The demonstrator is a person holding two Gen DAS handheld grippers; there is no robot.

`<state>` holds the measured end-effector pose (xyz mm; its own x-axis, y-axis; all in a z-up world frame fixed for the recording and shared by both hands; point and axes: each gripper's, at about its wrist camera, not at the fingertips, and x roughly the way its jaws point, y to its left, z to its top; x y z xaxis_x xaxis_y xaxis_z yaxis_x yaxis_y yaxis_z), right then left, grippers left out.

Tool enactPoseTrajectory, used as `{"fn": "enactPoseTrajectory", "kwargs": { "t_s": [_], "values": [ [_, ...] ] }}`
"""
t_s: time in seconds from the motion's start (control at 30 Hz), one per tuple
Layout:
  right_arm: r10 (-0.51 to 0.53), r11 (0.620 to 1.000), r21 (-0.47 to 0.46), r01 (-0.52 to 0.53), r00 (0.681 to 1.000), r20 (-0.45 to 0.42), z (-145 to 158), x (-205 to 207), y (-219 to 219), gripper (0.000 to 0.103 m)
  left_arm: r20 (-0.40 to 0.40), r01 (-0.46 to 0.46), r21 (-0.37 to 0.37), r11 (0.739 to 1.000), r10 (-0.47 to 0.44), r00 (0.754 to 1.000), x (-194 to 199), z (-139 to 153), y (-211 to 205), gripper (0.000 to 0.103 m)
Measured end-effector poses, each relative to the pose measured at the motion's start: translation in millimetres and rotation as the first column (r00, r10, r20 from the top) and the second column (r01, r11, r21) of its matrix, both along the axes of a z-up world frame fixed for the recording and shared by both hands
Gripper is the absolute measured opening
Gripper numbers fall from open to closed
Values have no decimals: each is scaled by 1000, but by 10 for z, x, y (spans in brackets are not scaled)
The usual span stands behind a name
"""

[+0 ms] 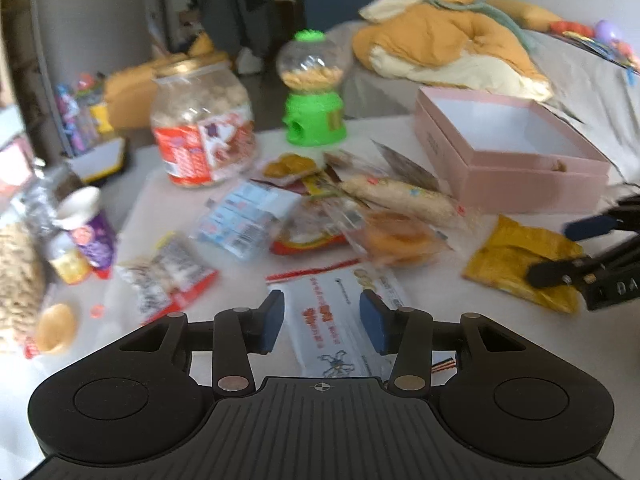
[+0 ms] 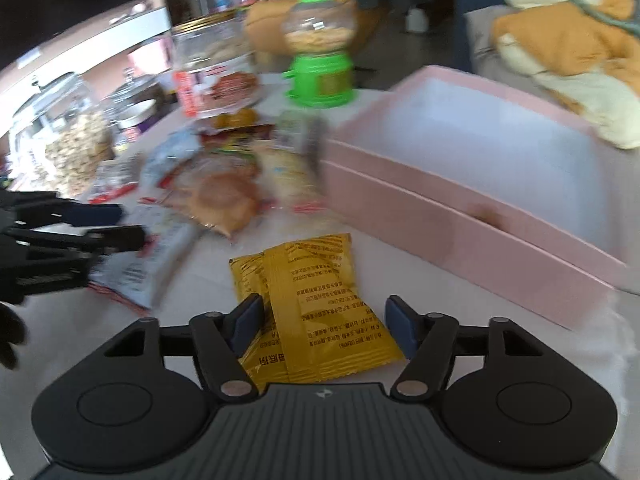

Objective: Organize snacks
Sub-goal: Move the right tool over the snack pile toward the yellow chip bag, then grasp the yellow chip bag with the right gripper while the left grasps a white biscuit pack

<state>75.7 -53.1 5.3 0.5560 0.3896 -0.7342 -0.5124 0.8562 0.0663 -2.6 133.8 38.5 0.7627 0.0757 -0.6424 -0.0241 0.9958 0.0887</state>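
My left gripper [image 1: 322, 326] is open, its blue pads either side of a white snack packet with red print [image 1: 340, 312] lying on the white table. My right gripper [image 2: 326, 326] is open over two yellow snack packets [image 2: 316, 300] that lie between its pads; it also shows at the right edge of the left wrist view [image 1: 568, 248], over the yellow packets [image 1: 516, 260]. An open pink box [image 1: 508, 152] stands at the back right, also in the right wrist view [image 2: 460, 200]. Several loose snack packets [image 1: 360, 216] lie in the table's middle.
A big jar with a red label [image 1: 200, 120] and a green candy dispenser [image 1: 314, 88] stand at the back. Jars and a purple cup [image 1: 86, 232] crowd the left side. An orange blanket [image 1: 448, 36] lies on a sofa behind the box.
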Motion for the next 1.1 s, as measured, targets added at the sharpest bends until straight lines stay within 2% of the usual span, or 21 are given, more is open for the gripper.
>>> {"fn": "enactPoseTrajectory", "kwargs": {
  "t_s": [0.03, 0.13, 0.23, 0.27, 0.3, 0.33, 0.37, 0.43, 0.53, 0.63, 0.7, 0.8, 0.83, 0.97, 1.1],
  "values": [
    [-14, 1000, -7, 14, 1000, 13, -10, -16, -44, 85, 16, -10, 6, 1000, 10, 1000, -34, 28, -32, 47],
    [-39, 999, 5, 39, 998, 42, -71, -52, -162, 89, 1, 32, -19, 999, -32, 999, -25, 43, -152, 48],
    [-64, 997, 38, 62, 997, 49, -119, -81, -234, 93, -67, 75, 33, 997, -72, 995, 119, -72, -359, 49],
    [-71, 996, 50, 69, 996, 51, -135, -94, -258, 93, -66, 83, 66, 994, -79, 995, 150, -102, -441, 50],
    [-77, 996, 58, 74, 996, 53, -144, -103, -277, 95, -68, 90, 86, 992, -84, 994, 157, -134, -489, 53],
    [-83, 994, 69, 79, 995, 59, -163, -118, -306, 97, -71, 92, 92, 992, -86, 994, 185, -151, -522, 60],
    [-90, 993, 78, 85, 994, 63, -181, -131, -336, 97, -74, 94, 78, 992, -89, 993, 208, -161, -529, 65],
    [-103, 990, 102, 97, 993, 56, -189, -136, -379, 97, -83, 102, 27, 994, -100, 992, 260, -165, -514, 81],
    [-113, 987, 118, 107, 992, 47, -194, -121, -398, 97, -83, 100, 14, 995, -99, 992, 262, -173, -503, 81],
    [-112, 988, 110, 105, 992, 57, -201, -141, -376, 98, -68, 78, 41, 996, -75, 995, 200, -120, -423, 75],
    [-108, 989, 103, 101, 992, 62, -204, -153, -367, 98, -57, 27, 66, 997, -23, 998, 147, -106, -285, 75],
    [-104, 991, 96, 97, 993, 64, -208, -158, -354, 99, -82, -48, 15, 999, 49, 995, 134, -163, -5, 78],
    [-103, 991, 95, 97, 993, 64, -210, -157, -350, 99, -76, -63, 20, 998, 64, 995, 132, -175, 49, 78],
    [-101, 991, 94, 95, 993, 65, -214, -154, -355, 100, -91, -64, 15, 998, 65, 994, 270, -215, 140, 82],
    [-101, 991, 94, 94, 993, 65, -214, -151, -352, 100, -75, -70, -86, 994, 64, 995, 376, -302, 384, 87]
  ]
}}
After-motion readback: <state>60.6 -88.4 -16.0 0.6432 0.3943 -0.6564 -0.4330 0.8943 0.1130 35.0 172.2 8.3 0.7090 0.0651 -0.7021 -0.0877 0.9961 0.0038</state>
